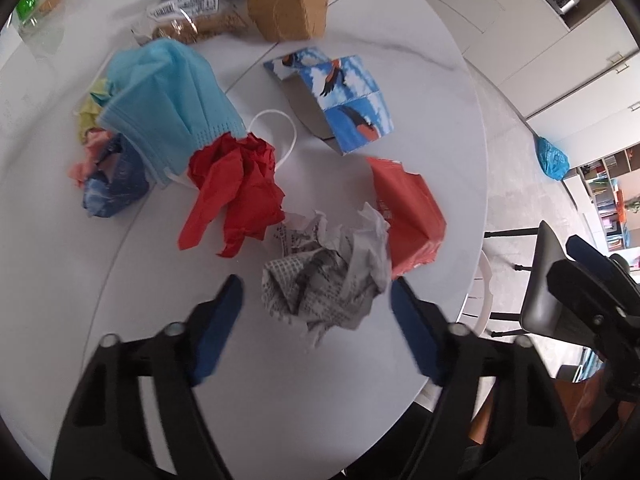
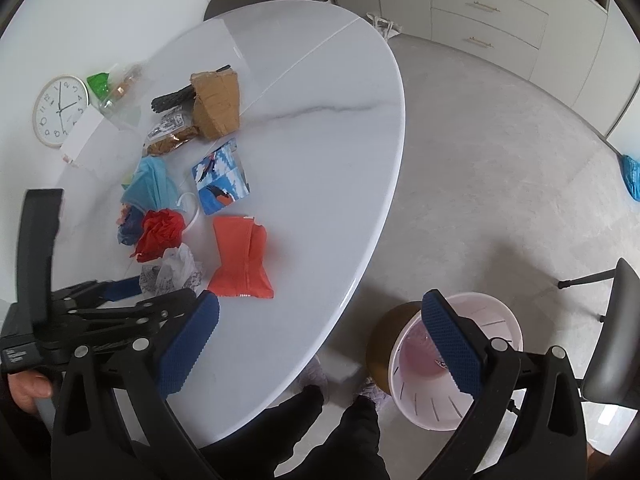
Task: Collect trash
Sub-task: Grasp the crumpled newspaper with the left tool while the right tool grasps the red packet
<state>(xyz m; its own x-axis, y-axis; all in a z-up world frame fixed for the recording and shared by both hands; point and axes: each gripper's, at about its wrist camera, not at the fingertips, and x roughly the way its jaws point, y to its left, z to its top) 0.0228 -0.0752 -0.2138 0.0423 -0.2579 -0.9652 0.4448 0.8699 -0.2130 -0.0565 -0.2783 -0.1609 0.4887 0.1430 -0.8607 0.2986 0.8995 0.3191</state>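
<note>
A: Item one, tongs?
B: Left gripper (image 1: 316, 300): jaws apart, straddling the crumpled newspaper ball (image 1: 328, 276), a blue pad on either side and no grip on it. Right gripper (image 2: 320, 340): jaws wide apart, empty, hanging past the table rim above the floor.

A: Trash on the table (image 2: 320, 120)?
B: Newspaper ball nearest the left gripper. Red tissue wad (image 1: 236, 196) just beside it on the left. Orange pouch (image 1: 408, 216) touching its right side and lying close to the table edge. Blue face mask (image 1: 168, 96) behind the tissue, overlapping it. Dark blue wrapper (image 1: 112, 192) left of the mask. Bird-print card (image 1: 340, 96) farther back, apart from the rest. Brown cardboard piece (image 1: 292, 0) and snack bag (image 1: 192, 16) at the far side.

A: Receptacle?
B: White bin (image 2: 456, 360) on the floor, just beyond the near rim, under the right gripper's right finger.

A: Open room?
B: Bare tabletop along the right-hand curve of the rim, and between the left gripper and the near edge. A wall clock (image 2: 60, 110) lies flat at the far left.
</note>
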